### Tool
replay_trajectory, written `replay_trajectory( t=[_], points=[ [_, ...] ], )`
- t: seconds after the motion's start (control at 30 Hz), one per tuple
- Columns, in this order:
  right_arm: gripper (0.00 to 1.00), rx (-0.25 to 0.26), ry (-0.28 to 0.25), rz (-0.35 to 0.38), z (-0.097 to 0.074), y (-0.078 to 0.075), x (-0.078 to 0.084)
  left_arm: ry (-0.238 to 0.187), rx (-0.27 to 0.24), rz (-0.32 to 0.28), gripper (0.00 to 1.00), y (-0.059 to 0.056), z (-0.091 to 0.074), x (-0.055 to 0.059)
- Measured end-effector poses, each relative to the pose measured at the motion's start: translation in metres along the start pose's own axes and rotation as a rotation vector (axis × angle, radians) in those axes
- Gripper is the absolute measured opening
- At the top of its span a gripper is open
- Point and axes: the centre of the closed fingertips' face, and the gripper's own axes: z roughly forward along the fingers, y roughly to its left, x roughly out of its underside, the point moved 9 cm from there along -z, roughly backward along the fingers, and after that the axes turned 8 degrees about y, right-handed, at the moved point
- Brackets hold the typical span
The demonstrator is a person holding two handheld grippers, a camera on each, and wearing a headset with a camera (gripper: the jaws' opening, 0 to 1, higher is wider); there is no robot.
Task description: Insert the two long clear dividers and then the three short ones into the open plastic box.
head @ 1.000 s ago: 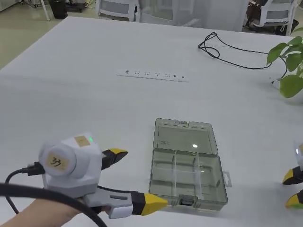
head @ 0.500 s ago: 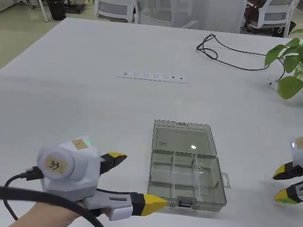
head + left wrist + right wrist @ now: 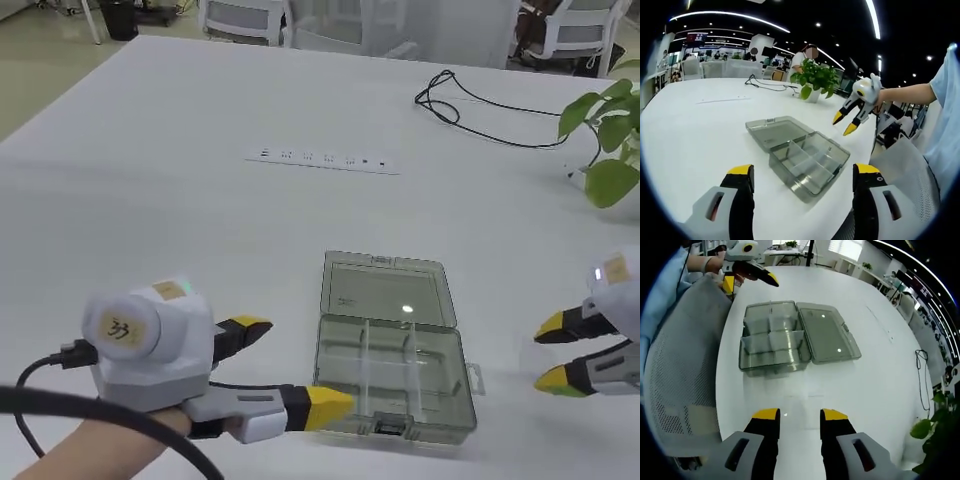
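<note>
- Left gripper (image 3: 290, 366) is spread wide and empty; the plastic box (image 3: 440, 422) lies just ahead of it, front corner close by its nearer jaw tip; the lid (image 3: 385, 290) lies flat open beyond.
- Right gripper (image 3: 556, 352) has its jaws parted, holding nothing; the box sits ahead of its tips, a little apart.
- Clear dividers (image 3: 774, 333) look seated, splitting the box into compartments; I cannot count them surely; inserting seems at or near its end.
- Next, I judge: check each divider sits fully down; press any that stands proud with closed tips.
</note>
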Motion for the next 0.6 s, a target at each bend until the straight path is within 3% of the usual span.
replay_trajectory(
  t=[0.27,0.37,0.6],
  points=[
    [0.32,0.032,-0.114,-0.107,-0.007,0.003,-0.043,0.004,0.004,-0.04,0.72,0.001,0.003,-0.006],
    [0.32,0.035,-0.136,-0.129,-0.01,0.006,-0.056,0.005,0.011,-0.068,0.71,-0.001,0.005,-0.008],
    [0.32,0.074,-0.182,-0.2,-0.014,0.018,-0.088,0.022,0.051,-0.139,0.57,-0.006,0.014,-0.013]
  ],
)
